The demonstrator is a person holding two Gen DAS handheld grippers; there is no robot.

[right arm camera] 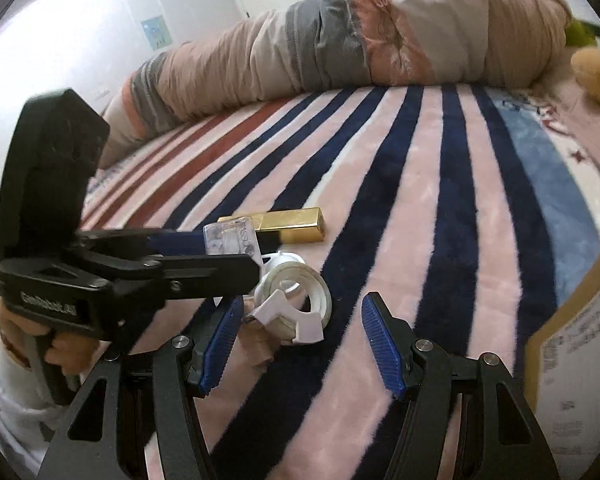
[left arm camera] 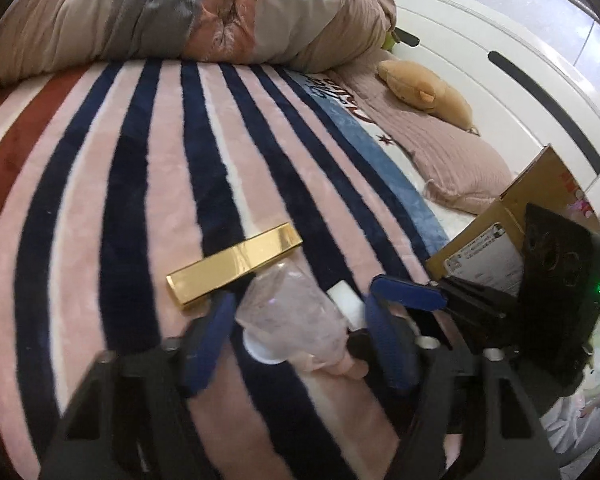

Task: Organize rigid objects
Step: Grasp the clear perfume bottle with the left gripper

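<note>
A clear plastic bottle (left arm camera: 290, 316) with a white cap lies on the striped blanket between the blue pads of my left gripper (left arm camera: 300, 320), which stand wide apart around it. In the right wrist view the left gripper (right arm camera: 228, 248) reaches in from the left over the bottle (right arm camera: 232, 238). A gold rectangular box (left arm camera: 232, 266) lies just beyond; it also shows in the right wrist view (right arm camera: 296, 224). A tape dispenser with a clear roll (right arm camera: 296, 300) lies in front of my right gripper (right arm camera: 304, 340), which is open and empty.
A cardboard box (left arm camera: 512, 236) stands at the right; its edge shows in the right wrist view (right arm camera: 576, 320). A rolled duvet (left arm camera: 180, 12) lies along the far side of the bed. A plush toy (left arm camera: 428, 90) and a pink pillow (left arm camera: 460, 164) lie by the white headboard.
</note>
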